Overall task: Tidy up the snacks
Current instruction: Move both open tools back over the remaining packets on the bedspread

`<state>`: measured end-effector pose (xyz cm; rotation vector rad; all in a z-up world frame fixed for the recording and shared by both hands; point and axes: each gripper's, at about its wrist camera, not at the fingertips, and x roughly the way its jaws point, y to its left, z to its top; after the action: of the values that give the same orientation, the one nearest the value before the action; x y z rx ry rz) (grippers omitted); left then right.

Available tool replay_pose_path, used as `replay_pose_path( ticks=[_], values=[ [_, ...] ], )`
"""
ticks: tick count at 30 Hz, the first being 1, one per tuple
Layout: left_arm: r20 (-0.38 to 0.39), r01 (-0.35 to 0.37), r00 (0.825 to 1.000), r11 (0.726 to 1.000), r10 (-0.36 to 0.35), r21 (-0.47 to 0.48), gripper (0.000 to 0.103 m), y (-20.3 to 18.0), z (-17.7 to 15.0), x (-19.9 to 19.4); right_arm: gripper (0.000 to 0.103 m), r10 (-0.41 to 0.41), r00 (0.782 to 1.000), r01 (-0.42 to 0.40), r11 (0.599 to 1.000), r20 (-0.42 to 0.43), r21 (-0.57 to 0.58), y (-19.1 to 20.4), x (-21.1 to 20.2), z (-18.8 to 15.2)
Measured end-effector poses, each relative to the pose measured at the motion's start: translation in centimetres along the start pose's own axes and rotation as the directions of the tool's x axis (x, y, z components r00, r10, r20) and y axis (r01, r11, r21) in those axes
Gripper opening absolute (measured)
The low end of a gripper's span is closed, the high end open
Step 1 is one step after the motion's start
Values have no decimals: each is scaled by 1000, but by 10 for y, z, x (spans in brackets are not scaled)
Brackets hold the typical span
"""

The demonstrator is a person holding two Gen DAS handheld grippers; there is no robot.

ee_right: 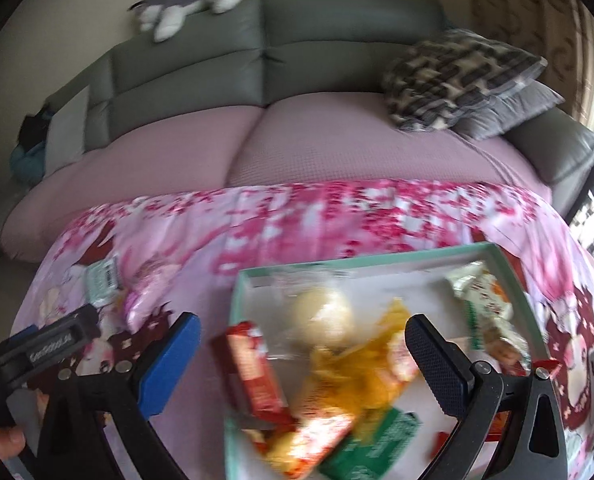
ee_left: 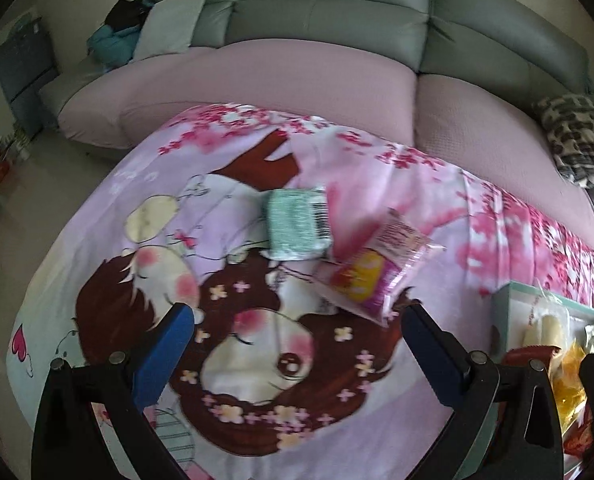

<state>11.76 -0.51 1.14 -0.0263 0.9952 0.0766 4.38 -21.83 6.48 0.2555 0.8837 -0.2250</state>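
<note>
A pale green snack pack (ee_left: 297, 222) and a pink and yellow snack pack (ee_left: 371, 270) lie on the pink cartoon cloth (ee_left: 97, 264). My left gripper (ee_left: 297, 322) is open and empty, just short of them. The mint green box (ee_right: 237, 300) holds several snacks: a red bar (ee_right: 253, 368), an orange pack (ee_right: 361, 368), a clear bag with a pale bun (ee_right: 323, 312) and a green and white pack (ee_right: 485, 300). My right gripper (ee_right: 303, 338) is open above the box, holding nothing. The box also shows in the left wrist view (ee_left: 505, 300).
A grey sofa (ee_left: 329, 20) with a pink seat cover (ee_left: 257, 76) stands behind the cloth. A patterned cushion (ee_right: 453, 80) lies at its right end. A grey plush toy (ee_right: 189, 0) lies on the sofa back. The left gripper's body (ee_right: 45, 344) shows left of the box.
</note>
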Motion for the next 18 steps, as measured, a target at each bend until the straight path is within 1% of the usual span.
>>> replay_pose_path(
  ticks=[3,9,18],
  values=[
    [-2,1,1000,1000,-2,-19,103,12,1,0,103,19,1000,-20,999,-7,-47,22,3,-2],
    [2,6,1000,999,-6,-48,103,31,4,-2,103,37,999,-39,994,-20,-100,49,6,-5],
    [-14,14,1000,997,-15,-80,103,57,9,4,103,62,998,-66,991,-32,-113,67,16,-7]
  ],
)
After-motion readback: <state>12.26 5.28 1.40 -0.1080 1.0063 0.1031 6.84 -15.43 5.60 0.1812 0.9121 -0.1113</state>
